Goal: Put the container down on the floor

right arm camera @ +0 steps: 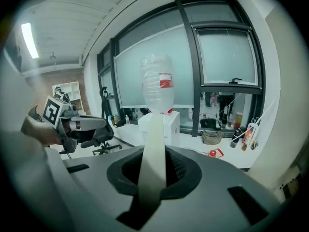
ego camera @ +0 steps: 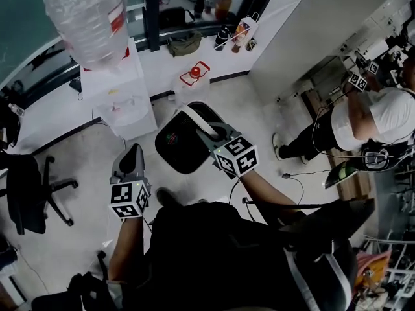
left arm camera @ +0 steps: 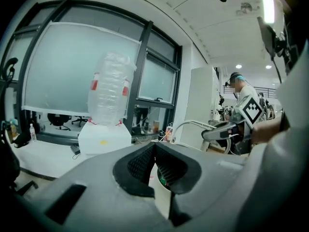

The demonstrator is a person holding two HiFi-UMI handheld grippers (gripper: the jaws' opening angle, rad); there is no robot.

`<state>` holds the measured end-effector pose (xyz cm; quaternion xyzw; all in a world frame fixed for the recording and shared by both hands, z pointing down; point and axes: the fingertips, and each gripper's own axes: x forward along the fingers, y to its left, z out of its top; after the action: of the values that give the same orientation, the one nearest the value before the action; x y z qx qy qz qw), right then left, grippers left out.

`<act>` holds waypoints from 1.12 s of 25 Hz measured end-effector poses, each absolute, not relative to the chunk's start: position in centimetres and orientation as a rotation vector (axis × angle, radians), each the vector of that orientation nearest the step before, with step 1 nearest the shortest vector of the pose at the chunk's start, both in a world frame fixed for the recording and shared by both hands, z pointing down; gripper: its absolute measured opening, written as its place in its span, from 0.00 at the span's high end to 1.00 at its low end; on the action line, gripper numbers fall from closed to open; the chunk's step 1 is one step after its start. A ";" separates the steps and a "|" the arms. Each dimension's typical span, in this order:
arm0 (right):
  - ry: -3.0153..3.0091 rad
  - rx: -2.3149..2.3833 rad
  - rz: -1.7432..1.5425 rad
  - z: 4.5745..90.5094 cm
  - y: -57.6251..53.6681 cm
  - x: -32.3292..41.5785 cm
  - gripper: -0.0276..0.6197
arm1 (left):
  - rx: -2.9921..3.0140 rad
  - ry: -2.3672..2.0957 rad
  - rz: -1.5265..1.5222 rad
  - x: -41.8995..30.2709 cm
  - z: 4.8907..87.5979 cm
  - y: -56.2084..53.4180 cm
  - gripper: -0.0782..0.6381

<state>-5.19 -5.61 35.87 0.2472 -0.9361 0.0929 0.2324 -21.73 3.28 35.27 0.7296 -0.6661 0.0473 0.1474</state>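
Container (ego camera: 178, 149), contents unclear, hangs by its white handle (right arm camera: 154, 129) gripped in right claw (ego camera: 208, 132); left claw (ego camera: 134, 150) closed, empty.

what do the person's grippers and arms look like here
The left hand-held gripper and the right hand-held gripper both have smooth grey moulded bodies and black textured pads. Each carries a cube with black-and-white square markers. The person wears a dark top, and the forearms are unsleeved.
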 end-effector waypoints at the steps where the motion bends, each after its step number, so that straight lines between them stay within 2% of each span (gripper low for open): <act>1: -2.569 0.683 0.257 36.0 -5.8 -5.6 0.88 | 2.104 -1.906 0.137 -22.2 35.5 3.0 0.88; 14: -2.524 0.768 0.315 38.8 -7.9 -8.5 0.88 | 2.139 -1.836 0.152 -26.3 38.1 0.7 0.88; 28: -2.521 0.578 0.242 45.2 -13.0 -8.1 0.88 | 2.076 -1.834 0.288 -22.7 42.1 -5.0 0.88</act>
<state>-8.10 -12.99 45.19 0.2143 -0.9348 0.0899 0.2686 -22.67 -5.03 42.12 0.7336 -0.6480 0.1016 0.1775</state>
